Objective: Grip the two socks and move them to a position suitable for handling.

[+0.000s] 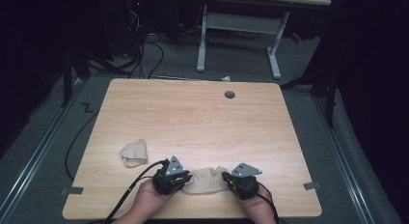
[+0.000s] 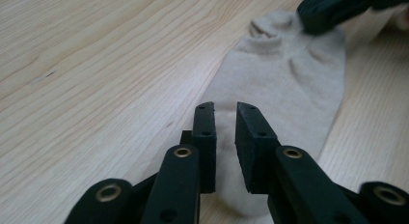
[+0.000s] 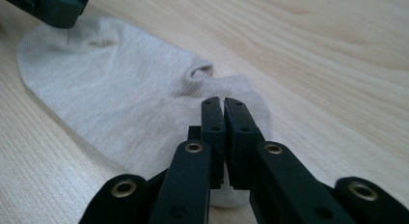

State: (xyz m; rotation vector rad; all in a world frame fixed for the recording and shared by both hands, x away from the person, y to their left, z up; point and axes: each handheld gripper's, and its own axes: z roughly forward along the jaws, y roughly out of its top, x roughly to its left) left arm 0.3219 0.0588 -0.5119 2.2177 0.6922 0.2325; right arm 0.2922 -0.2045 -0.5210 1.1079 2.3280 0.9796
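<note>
A second crumpled beige sock (image 1: 133,153) lies well apart on the pale wood-grain table (image 1: 193,113). The flat, finely knit beige sock (image 1: 207,181) stretches between both grippers at the near edge. The left gripper (image 2: 225,108) stands narrowly parted over one end; the right gripper (image 3: 224,102) seems pinched on the other

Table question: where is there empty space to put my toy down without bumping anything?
The table is bare across its whole far half, up to the round hole, and along its right side. It is crowded at the near edge: a flat sock lies between the left hand-held gripper and right hand-held gripper, with a folded sock to their left.
</note>
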